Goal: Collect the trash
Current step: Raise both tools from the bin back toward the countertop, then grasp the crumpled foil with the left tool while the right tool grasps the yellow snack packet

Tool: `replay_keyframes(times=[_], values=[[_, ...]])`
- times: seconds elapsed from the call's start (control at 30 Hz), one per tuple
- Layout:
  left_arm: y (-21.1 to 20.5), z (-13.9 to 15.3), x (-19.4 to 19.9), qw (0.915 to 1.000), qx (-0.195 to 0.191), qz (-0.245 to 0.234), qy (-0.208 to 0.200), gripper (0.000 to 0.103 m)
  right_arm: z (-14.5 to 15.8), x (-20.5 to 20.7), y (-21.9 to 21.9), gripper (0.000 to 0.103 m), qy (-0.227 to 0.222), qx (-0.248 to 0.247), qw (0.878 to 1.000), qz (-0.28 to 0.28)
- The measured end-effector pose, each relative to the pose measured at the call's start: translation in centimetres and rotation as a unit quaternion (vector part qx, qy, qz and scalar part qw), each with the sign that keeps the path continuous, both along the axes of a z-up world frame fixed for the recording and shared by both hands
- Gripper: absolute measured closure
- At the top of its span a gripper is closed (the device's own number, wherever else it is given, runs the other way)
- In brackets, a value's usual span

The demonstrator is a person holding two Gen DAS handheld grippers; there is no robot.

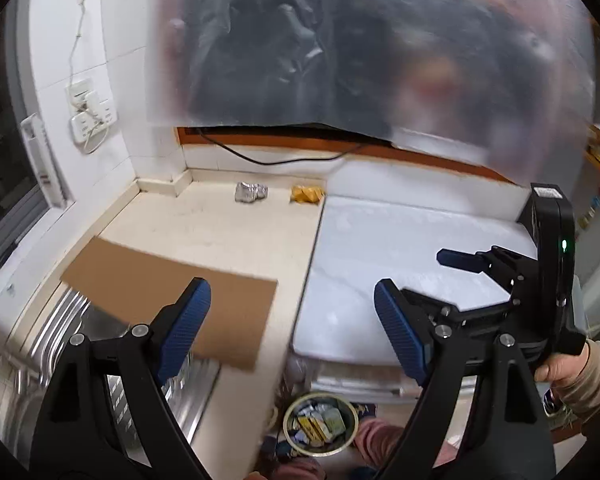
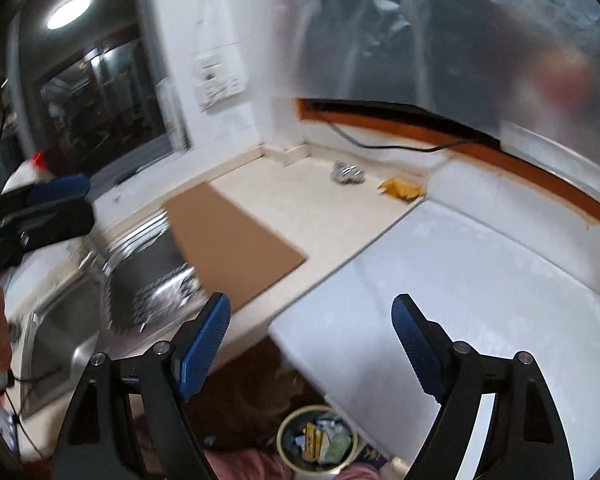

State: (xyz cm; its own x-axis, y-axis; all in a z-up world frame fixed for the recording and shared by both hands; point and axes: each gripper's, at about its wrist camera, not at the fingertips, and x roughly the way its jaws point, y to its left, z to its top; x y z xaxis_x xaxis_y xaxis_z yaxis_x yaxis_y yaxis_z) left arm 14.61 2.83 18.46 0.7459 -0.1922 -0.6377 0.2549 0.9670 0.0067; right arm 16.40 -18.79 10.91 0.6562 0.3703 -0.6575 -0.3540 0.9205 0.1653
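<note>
Holding both grippers high over the counter, we keep the left gripper [image 1: 292, 316] and right gripper [image 2: 312, 336] spread wide with nothing between the pads. Below us sits the bin [image 2: 318, 438], already part filled. Nearer the left gripper lies a cardboard sheet [image 1: 172, 292]. Far ahead, by the back wall, a foil wad [image 1: 251, 192] and a yellow wrapper [image 1: 307, 194] wait side by side, path unobstructed.
</note>
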Motion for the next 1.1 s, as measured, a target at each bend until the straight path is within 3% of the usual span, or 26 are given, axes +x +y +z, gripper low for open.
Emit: replay_keyframes(times=[0.27,0.47,0.6,0.83,1.1], values=[[-0.5,-4.8,17.0,0.9991,0.009,0.024,0.034,0.021,-2.5,18.5,-3.2,0.019,0.018,0.034,0.996,-0.082],[0.0,-11.1,30.1,0.9957,-0.013,0.059,0.071,0.021,-7.5,30.9,-3.1,0.019,0.026,0.004,0.994,-0.103],[0.9,-15.2,36.3,0.9913,-0.043,0.076,0.099,0.021,-11.3,37.5,-1.9,0.019,0.041,-0.023,0.993,-0.105],[1.5,-21.4,43.8,0.9856,-0.061,0.105,0.117,0.021,-15.7,42.6,0.8,0.019,0.025,-0.071,0.992,-0.102],[2.2,-24.7,47.8,0.9768,-0.127,0.121,0.123,0.021,-19.1,44.1,2.5,0.021,0.013,-0.117,0.989,-0.093]])
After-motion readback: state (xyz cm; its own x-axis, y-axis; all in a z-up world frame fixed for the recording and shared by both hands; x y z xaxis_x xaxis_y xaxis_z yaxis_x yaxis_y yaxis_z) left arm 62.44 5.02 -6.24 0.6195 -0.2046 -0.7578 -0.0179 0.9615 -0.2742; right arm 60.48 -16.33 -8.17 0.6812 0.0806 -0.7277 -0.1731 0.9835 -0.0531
